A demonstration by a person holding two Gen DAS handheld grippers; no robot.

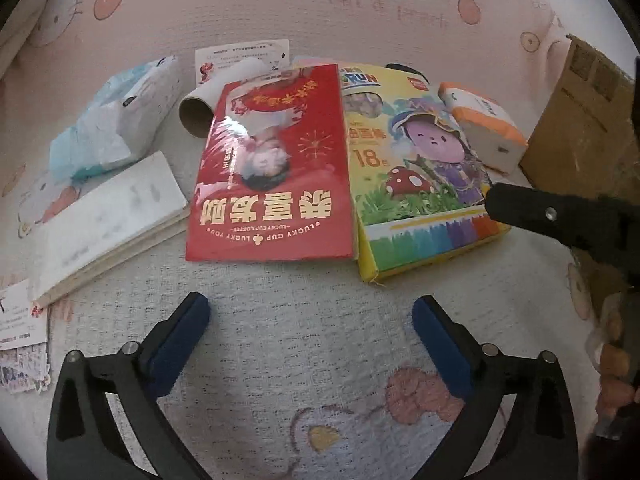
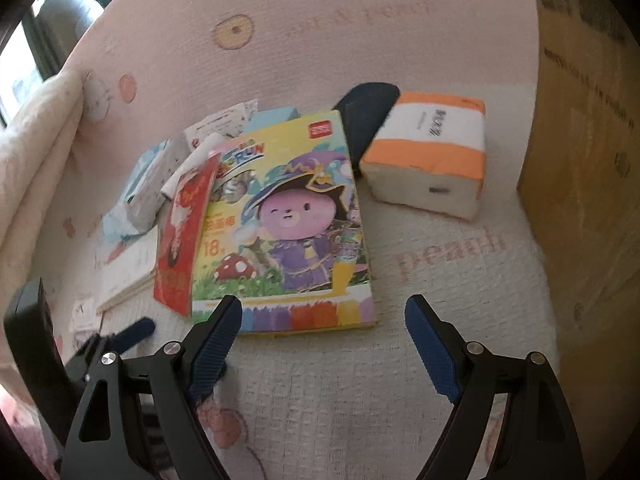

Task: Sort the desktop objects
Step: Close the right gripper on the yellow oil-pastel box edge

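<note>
Left gripper (image 1: 311, 320) low over a textured knit blanket (image 1: 304, 288) printed with cartoon cats; its blue-padded fingers (image 1: 180, 340) spread wide, nothing between them. Right gripper (image 2: 323, 320) likewise spread and empty, its near-left finger tip just at the near edge of the crayon box (image 2: 288, 216). Crayon box: flat yellow cardboard rectangle, glossy print of a purple cartoon figure and a mushroom, rainbow stripe along its near edge; lies flat at centre of the blanket. Red envelope (image 1: 272, 168): glossy, gold lettering, flat rectangle, lies just left of the crayon box with its right edge overlapping it. Far left of the envelope, a cardboard tube (image 1: 200, 108), open end facing near. Further left, a crumpled soft tissue pack (image 1: 116, 120) in white and pale blue, and near it a white hardcover notebook (image 1: 108, 220) lying at an angle. Right of the crayon box, a soft orange-and-white tissue pack (image 2: 428, 160), block-shaped. Brown corrugated carton (image 2: 584, 160) at the far right edge. Paper cards (image 1: 240, 56) at the far side.
</note>
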